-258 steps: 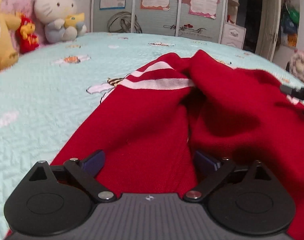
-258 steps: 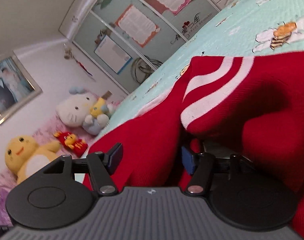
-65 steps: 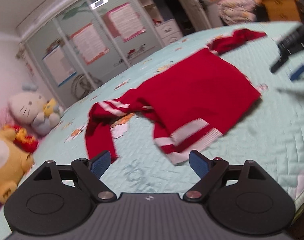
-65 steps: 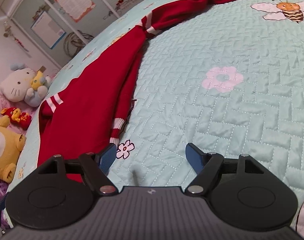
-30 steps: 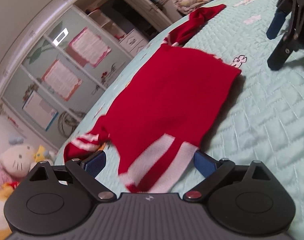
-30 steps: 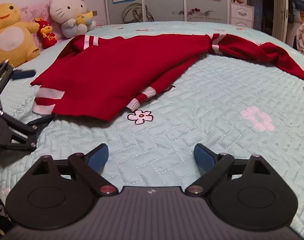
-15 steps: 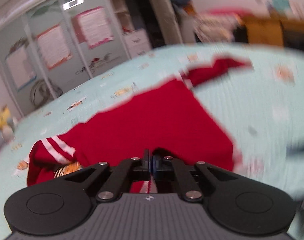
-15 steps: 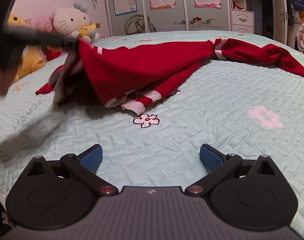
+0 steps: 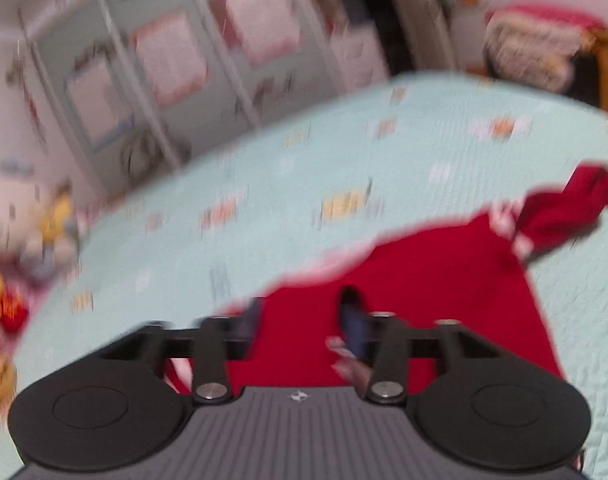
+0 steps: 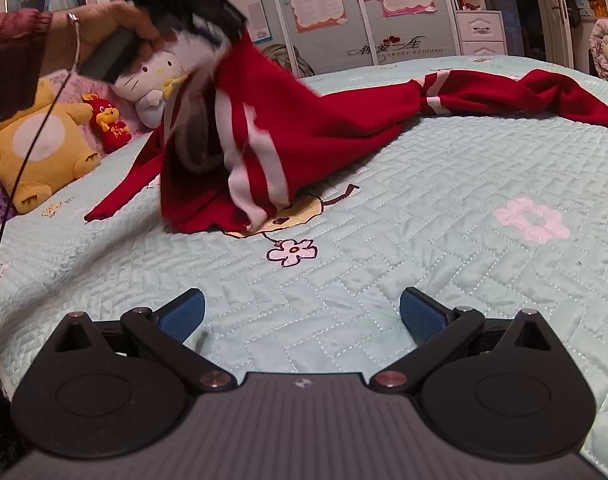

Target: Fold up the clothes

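Note:
A red sweater (image 10: 336, 120) with white stripes lies across the pale green quilted bed (image 10: 424, 248). Its striped hem (image 10: 255, 156) is lifted high on the left and hangs down in a fold. A hand (image 10: 103, 28) holds my left gripper (image 10: 199, 20) at the top of that raised fold. The left wrist view is blurred: my left gripper (image 9: 301, 304) has its jaws opening, the fingers stand apart over the red sweater (image 9: 424, 280), and no pad presses on it. Low over bare quilt, my right gripper (image 10: 301, 300) is open and holds nothing. One sleeve (image 10: 524, 92) trails off to the right.
Plush toys sit at the left end of the bed: a yellow one (image 10: 35, 148), a small red one (image 10: 111, 124) and a white cat (image 10: 151, 80). Wardrobe doors (image 10: 344, 12) with posters stand behind the bed. A thin black cable (image 10: 7, 208) hangs from the left hand.
My left gripper rose and carried the striped hem up and over the sweater. Its jaws, shut half a second ago, now stand apart. My right gripper stayed in place, open.

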`<state>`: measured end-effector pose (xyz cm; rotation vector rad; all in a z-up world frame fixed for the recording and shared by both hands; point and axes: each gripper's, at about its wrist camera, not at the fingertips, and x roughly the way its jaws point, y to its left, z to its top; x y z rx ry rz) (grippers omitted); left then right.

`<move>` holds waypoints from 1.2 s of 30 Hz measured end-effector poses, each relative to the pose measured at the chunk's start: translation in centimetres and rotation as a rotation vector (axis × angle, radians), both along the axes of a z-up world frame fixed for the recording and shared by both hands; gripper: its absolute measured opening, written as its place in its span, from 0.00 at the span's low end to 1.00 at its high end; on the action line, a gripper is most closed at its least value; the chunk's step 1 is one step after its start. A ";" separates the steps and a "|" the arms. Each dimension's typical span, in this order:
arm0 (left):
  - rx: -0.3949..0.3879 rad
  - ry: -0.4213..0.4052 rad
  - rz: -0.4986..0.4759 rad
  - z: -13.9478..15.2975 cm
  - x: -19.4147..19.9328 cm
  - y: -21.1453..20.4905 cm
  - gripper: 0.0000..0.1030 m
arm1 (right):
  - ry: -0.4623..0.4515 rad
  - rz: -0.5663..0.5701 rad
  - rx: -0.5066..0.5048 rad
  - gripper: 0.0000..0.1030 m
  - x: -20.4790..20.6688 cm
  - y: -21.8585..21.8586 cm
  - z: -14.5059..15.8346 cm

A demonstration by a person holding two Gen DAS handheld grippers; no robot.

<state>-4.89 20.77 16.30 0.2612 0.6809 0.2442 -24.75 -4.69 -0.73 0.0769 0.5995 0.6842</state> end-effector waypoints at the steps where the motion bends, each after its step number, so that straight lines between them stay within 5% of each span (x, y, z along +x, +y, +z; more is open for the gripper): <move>1: -0.051 0.021 0.011 -0.8 -0.4 0.7 0.59 | 0.000 0.000 0.000 1.00 0.0 0.0 0.0; 12: -0.541 -0.190 0.180 -4.9 -16.3 7.5 0.72 | -0.007 -0.003 -0.017 1.00 0.0 0.2 0.1; 18: -0.250 -0.126 0.039 -7.5 -18.6 2.1 0.72 | -0.077 -0.041 -0.166 0.93 -0.6 3.2 1.6; 24: 0.077 -0.149 -0.113 -9.2 -17.0 -2.5 0.74 | -0.324 0.012 -0.303 0.93 0.6 8.9 4.1; 28: 0.125 -0.188 -0.193 -8.9 -16.7 -3.5 0.76 | -0.450 0.056 -0.460 0.93 2.0 11.9 3.0; 36: 0.221 -0.119 -0.226 -10.4 -14.4 -4.9 0.77 | -0.526 0.031 -0.647 0.93 2.9 14.8 1.1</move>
